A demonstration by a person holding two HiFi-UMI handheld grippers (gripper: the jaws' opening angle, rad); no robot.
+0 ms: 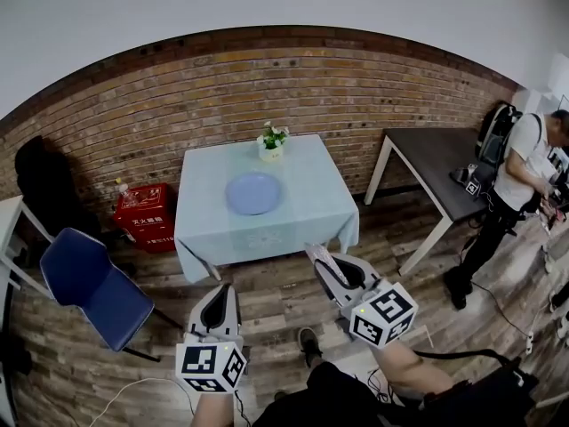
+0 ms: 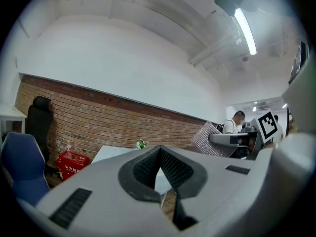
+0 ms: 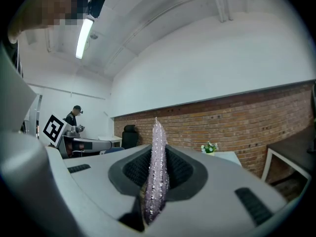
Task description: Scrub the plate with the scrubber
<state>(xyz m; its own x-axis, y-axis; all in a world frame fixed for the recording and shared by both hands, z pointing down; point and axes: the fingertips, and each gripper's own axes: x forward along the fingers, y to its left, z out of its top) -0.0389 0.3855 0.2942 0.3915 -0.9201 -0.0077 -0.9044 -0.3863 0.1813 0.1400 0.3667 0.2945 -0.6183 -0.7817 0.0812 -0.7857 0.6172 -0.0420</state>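
Note:
A blue plate [image 1: 253,192] lies in the middle of a small table [image 1: 307,216] with a pale blue cloth, well ahead of both grippers. My right gripper [image 1: 325,263] is shut on a thin, glittery pink scrubber [image 3: 155,174], which stands edge-on between its jaws and also shows as the scrubber [image 1: 320,261] in the head view. My left gripper [image 1: 220,302] is shut with nothing in it; in the left gripper view its jaws [image 2: 162,181] meet. Both grippers are over the wooden floor, short of the table's near edge.
A small potted plant [image 1: 271,140] stands at the table's far edge. A red crate [image 1: 144,216] sits left of the table by the brick wall, a blue chair [image 1: 93,287] nearer left. A dark table [image 1: 436,163] and a standing person [image 1: 516,185] are at the right.

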